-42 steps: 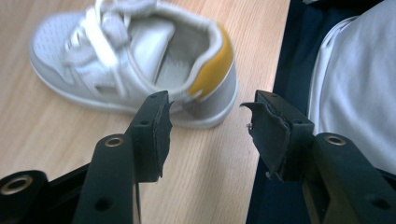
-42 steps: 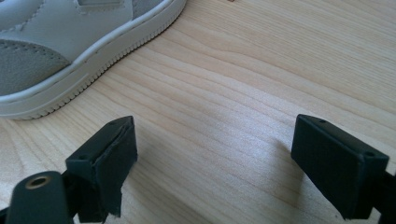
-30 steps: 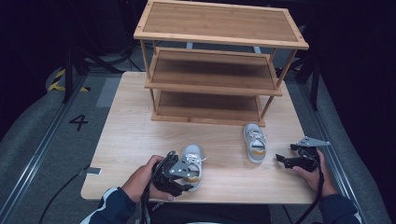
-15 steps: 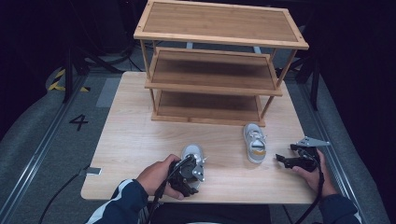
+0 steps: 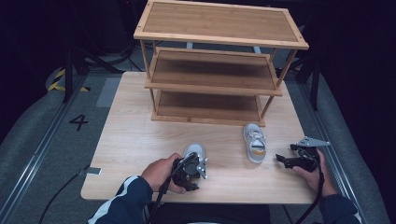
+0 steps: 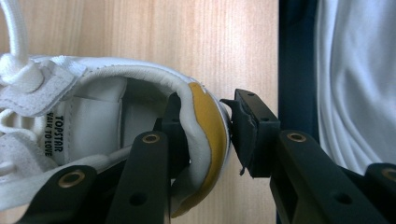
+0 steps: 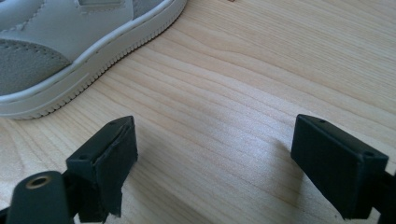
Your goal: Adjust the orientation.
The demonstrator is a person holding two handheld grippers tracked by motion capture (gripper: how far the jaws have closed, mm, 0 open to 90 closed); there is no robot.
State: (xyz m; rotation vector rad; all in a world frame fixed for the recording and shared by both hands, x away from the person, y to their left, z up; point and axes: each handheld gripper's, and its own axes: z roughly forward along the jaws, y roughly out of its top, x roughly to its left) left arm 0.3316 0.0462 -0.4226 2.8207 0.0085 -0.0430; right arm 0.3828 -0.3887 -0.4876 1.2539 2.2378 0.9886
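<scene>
A light wooden table (image 5: 140, 140) stands on a grey floor (image 5: 42, 135) marked with the numeral 4 (image 5: 78, 122); toward its far edge sits a three-tier wooden shoe rack (image 5: 217, 65), all three shelves bare. Two small white shoes lie on the tabletop in front of the rack – one near the rack's right foot, toe pointing away from the person, the right shoe (image 5: 255, 143); the other nearer the table's front edge, the left shoe (image 5: 194, 152), partly covered by the tool that grips it.

The left gripper (image 5: 196, 169), held in a hand with a dark sleeve striped in white, has just been closing and is now clamped on the left shoe's heel; in the left gripper view one jaw sits inside the shoe's opening and the other presses the outside of the yellow heel tab (image 6: 210, 140), with the collar pinched between them, while white laces (image 6: 16, 56) and a printed inner label (image 6: 58, 133) show at the left; the shoe rests on the table.

The right gripper (image 5: 284, 160) rests low over the table just right of the right shoe – its jaws stand well apart with only bare wood between them; in the right gripper view that shoe's grey-and-white side and ribbed sole (image 7: 88, 56) lie just beyond the left jaw, not touching it.
</scene>
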